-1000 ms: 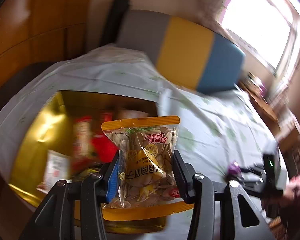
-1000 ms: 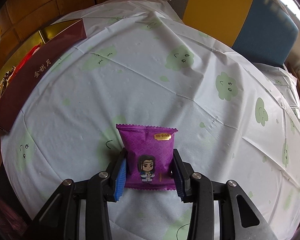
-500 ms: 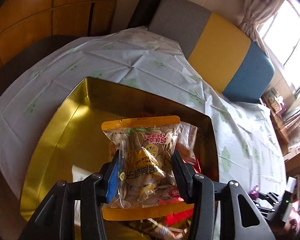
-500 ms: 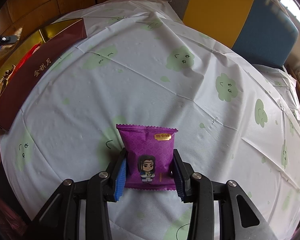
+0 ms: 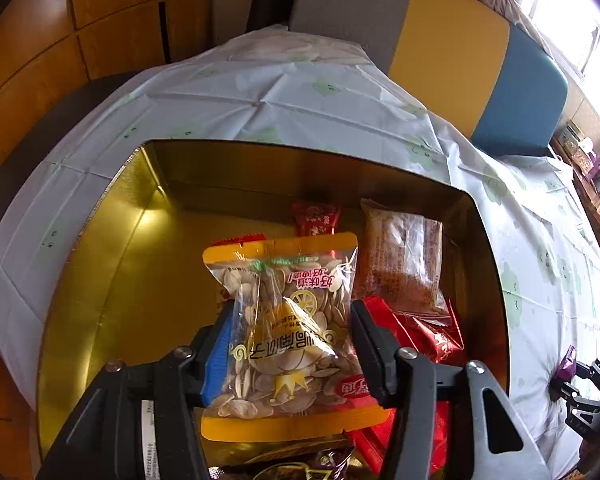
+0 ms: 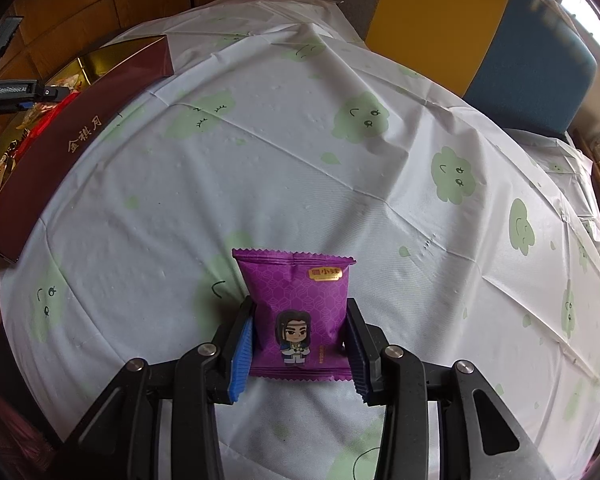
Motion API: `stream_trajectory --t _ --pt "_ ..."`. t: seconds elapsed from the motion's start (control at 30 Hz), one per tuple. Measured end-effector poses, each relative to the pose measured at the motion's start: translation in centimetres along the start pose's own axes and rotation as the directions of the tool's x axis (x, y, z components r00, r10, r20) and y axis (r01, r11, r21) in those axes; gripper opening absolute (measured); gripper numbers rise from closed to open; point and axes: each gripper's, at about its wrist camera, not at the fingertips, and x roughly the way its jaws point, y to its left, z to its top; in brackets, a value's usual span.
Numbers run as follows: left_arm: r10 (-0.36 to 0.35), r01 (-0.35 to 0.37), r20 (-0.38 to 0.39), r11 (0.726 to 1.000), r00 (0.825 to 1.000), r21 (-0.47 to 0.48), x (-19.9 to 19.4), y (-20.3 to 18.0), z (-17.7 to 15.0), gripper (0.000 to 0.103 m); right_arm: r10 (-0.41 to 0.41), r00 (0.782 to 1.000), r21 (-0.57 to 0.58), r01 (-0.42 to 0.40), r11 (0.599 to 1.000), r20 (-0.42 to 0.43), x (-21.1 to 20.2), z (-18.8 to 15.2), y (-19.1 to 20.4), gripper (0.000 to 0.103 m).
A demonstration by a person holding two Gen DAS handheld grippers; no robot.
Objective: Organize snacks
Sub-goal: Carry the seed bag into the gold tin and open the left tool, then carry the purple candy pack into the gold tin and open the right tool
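While your left tongs (image 5: 290,354) open around the clear, orange-edged bag of seeds (image 5: 286,334) over the gold-lined box (image 5: 112,248) of snacks, your right tongs (image 6: 300,346) grip the purple cartoon-figure snack packet (image 6: 298,312) over the white green-patterned tabletop (image 6: 340,168).

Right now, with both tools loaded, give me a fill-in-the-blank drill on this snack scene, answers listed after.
1. The left tool has a clear packet of ____ seeds between its fingers; its jaws are opening.
2. That packet hangs over the open ____-lined box.
3. The right tool grips a ____ packet printed with a cartoon figure.
4. The tablecloth is white with pale ____ cloud faces.

Missing words: pumpkin; gold; purple; green
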Motion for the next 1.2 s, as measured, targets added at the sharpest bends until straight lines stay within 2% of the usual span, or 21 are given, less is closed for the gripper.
stream_trajectory --t 0.13,0.4,0.5,0.63,0.87,1.2 --pt "0.01 -0.011 0.042 1.0 0.999 0.009 -1.1 -0.1 -0.3 0.067 -0.002 1.0 0.002 0.002 1.0 0.002 0.0 0.0 0.0 0.043" --pt "0.079 -0.079 0.09 0.997 0.993 -0.007 -3.8 -0.2 -1.6 0.067 -0.009 1.0 -0.01 0.009 1.0 0.001 -0.1 0.0 0.0 0.043" --pt "0.111 -0.11 0.072 0.994 0.991 -0.007 -3.8 -0.4 -2.3 0.058 -0.013 1.0 -0.016 0.013 1.0 0.002 -0.1 -0.1 0.0 0.043" --pt "0.114 -0.113 0.037 0.993 0.993 -0.03 -3.0 -0.2 -3.0 0.057 -0.02 1.0 -0.022 0.02 1.0 0.004 -0.2 -0.1 0.1 0.043" --pt "0.104 -0.102 0.047 0.994 0.993 -0.039 -3.7 -0.3 -3.2 0.057 -0.022 1.0 -0.023 0.022 0.999 0.005 -0.2 -0.1 0.0 0.043" --pt "0.089 -0.085 0.159 0.996 0.983 -0.031 -7.6 -1.4 -4.8 0.057 -0.029 1.0 -0.031 0.029 0.999 0.007 -0.3 -0.1 0.2 0.043"
